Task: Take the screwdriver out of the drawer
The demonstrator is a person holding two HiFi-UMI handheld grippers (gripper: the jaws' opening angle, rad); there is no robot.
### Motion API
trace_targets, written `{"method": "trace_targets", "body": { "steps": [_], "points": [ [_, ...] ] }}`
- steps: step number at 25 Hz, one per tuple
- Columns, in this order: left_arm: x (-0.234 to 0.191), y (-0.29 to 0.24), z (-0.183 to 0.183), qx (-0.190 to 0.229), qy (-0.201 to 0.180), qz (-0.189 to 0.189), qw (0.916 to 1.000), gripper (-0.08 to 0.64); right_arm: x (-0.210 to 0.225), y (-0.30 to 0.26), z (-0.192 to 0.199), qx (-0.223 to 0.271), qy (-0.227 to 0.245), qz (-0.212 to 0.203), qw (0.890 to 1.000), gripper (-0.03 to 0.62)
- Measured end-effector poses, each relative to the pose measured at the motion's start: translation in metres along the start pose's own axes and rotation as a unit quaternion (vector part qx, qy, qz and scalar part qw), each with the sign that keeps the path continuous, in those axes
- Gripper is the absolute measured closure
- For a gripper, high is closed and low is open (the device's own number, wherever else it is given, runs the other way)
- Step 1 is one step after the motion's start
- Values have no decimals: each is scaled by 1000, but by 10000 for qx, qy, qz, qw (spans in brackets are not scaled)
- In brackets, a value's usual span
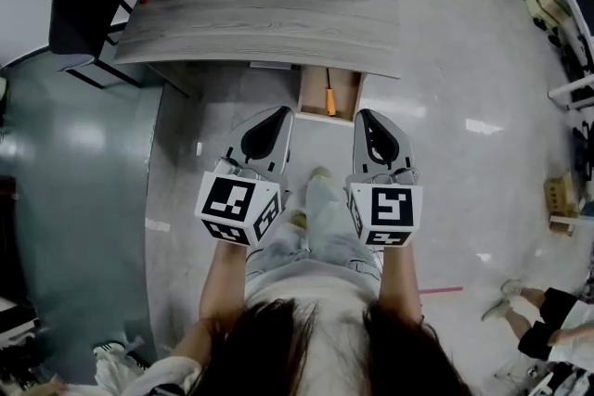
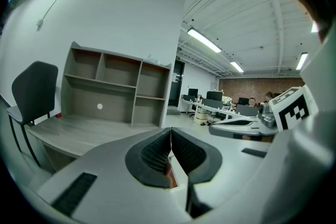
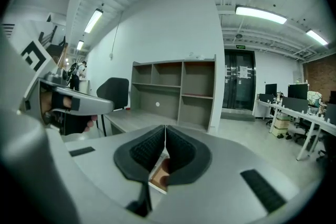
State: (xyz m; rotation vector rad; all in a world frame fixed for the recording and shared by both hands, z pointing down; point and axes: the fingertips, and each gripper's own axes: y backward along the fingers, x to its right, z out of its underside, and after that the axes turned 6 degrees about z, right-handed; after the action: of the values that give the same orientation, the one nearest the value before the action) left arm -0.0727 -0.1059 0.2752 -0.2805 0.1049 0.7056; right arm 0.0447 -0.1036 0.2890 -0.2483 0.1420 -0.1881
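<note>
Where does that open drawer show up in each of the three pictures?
Head view: upper middle, the drawer pulled out under the desk's front edge.
Left gripper view: a brown sliver of drawer low centre, below the shut jaws.
Right gripper view: a brown patch low centre, below the shut jaws.
Shared landmark: the desk.

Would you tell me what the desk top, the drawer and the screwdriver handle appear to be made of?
Desk top: probably grey wood-grain laminate, matte; streaked grain shows. Drawer: light wood or board, brownish inside. Screwdriver: orange handle, likely plastic; too small to be sure.
</note>
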Motion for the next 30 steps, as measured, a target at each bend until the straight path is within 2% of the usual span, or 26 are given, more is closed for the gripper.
{"method": "trace_targets", "body": {
  "steps": [13,23,30],
  "points": [
    [-42,-83,37,-442,253,-149,9986,542,21,-91,49,-570,109,-319,9978,564],
    [-64,-128,75,-697,464,-269,9961,543,28,-141,93,-1028,97,-671,9924,563],
    [-77,-148,100,-807,674,-392,9937,543,33,-166,124,-1314,48,-773,9883,563]
  ]
}}
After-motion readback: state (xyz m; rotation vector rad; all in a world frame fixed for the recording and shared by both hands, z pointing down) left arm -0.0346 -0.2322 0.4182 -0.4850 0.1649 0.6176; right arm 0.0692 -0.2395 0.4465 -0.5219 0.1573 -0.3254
